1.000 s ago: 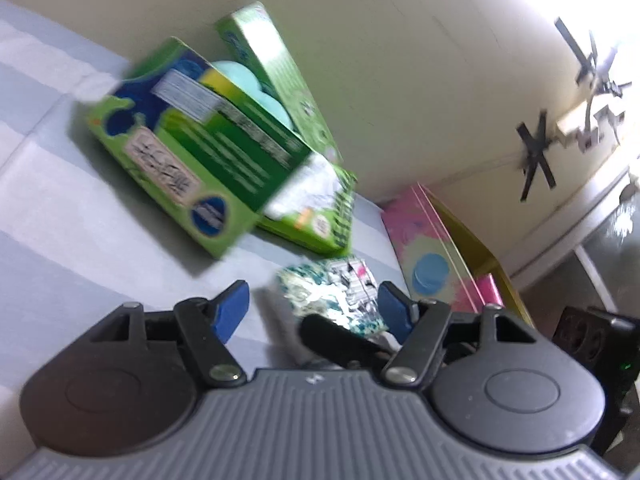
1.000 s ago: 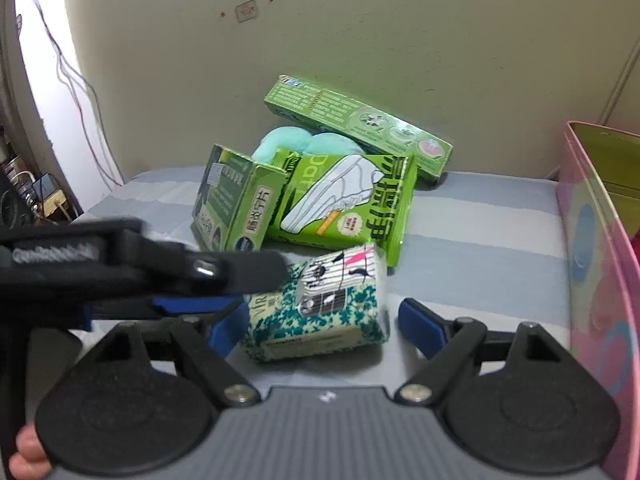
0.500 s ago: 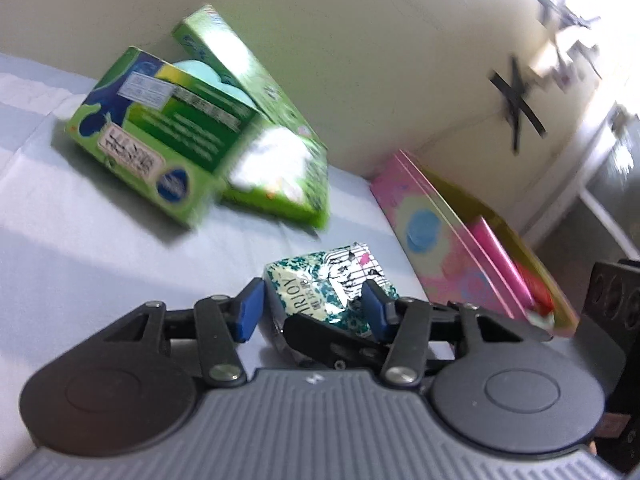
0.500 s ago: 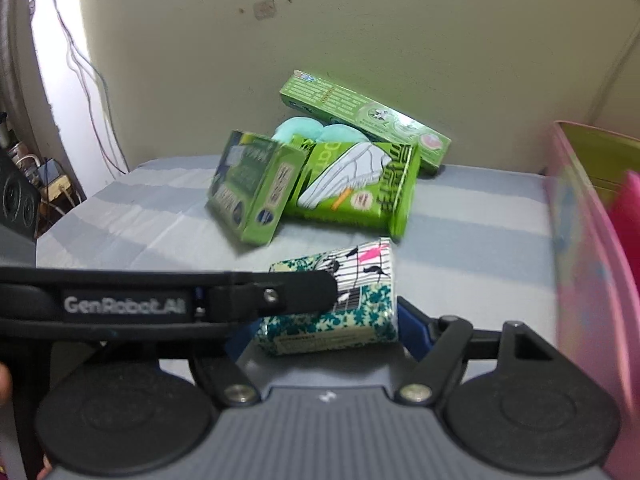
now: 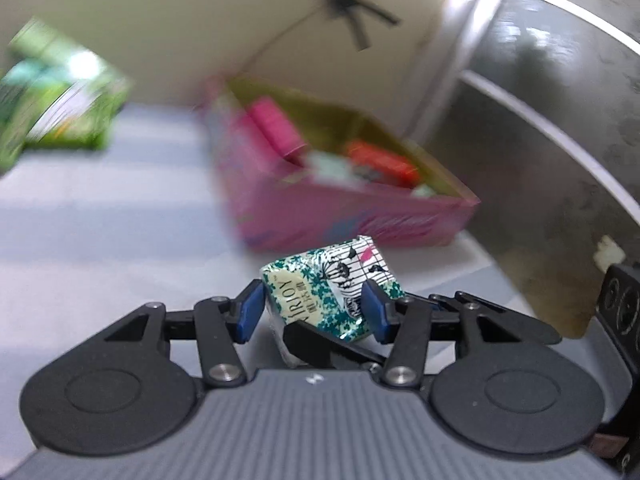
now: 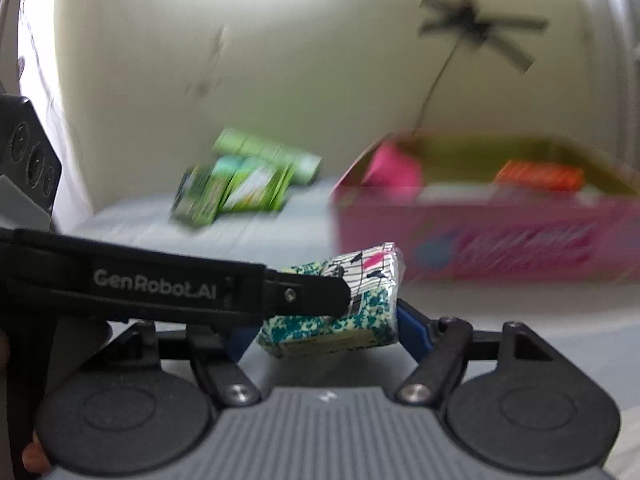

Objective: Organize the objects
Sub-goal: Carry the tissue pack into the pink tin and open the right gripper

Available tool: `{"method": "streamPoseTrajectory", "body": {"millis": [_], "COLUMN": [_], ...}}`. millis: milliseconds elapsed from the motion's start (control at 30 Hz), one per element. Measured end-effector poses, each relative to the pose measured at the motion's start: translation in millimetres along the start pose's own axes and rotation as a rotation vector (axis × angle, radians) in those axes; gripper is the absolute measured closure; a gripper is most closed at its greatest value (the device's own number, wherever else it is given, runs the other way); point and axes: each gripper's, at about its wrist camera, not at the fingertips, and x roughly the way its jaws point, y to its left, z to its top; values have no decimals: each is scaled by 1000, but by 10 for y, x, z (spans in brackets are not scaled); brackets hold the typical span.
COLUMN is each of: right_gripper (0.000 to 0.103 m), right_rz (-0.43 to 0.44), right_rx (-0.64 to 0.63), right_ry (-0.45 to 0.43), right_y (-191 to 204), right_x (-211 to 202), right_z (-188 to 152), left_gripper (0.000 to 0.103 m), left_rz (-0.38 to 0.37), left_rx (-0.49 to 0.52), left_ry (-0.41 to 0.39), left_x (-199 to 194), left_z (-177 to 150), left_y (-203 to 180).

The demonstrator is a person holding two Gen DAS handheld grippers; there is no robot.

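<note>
A small tissue pack with a teal floral and striped wrapper sits between the blue pads of my left gripper, which is shut on it and holds it above the striped cloth. The same pack lies between the pads of my right gripper, which is also shut on it; the left gripper's finger crosses in front. The open pink box stands just beyond the pack and holds pink, orange and pale items. It shows in the right wrist view too.
Green boxes lie heaped at the far left against the cream wall. The striped cloth covers the surface. A dark metal panel stands to the right of the pink box. Both views are motion-blurred.
Both grippers have closed on the tissue pack, lifted it and swung right, away from the green boxes. The open pink box is now right in front.
</note>
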Motion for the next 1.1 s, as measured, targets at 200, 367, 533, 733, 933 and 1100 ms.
{"method": "streamPoseTrajectory", "body": {"millis": [200, 367, 533, 733, 933, 1100], "right_gripper": [30, 30, 30, 14, 14, 14], "right_rz": [-75, -56, -24, -98, -94, -96], "right_rx": [32, 116, 170, 175, 186, 145], "right_ry": [-173, -76, 42, -9, -138, -197], "right_y": [-525, -996, -1247, -1310, -1348, -1187], "right_x": [-50, 535, 962, 1041, 742, 542], "right_z": [555, 814, 881, 820, 731, 656], "left_gripper": [47, 47, 44, 28, 28, 28], "left_rz": [-45, 17, 78, 152, 151, 166], "left_rx": [121, 102, 60, 110, 120, 155], "left_ry": [-79, -7, 64, 31, -50, -108], "left_x": [365, 998, 1367, 1533, 1302, 999], "left_z": [661, 983, 1061, 1135, 1169, 1126], "left_y": [-438, -343, -215, -232, -282, -372]}}
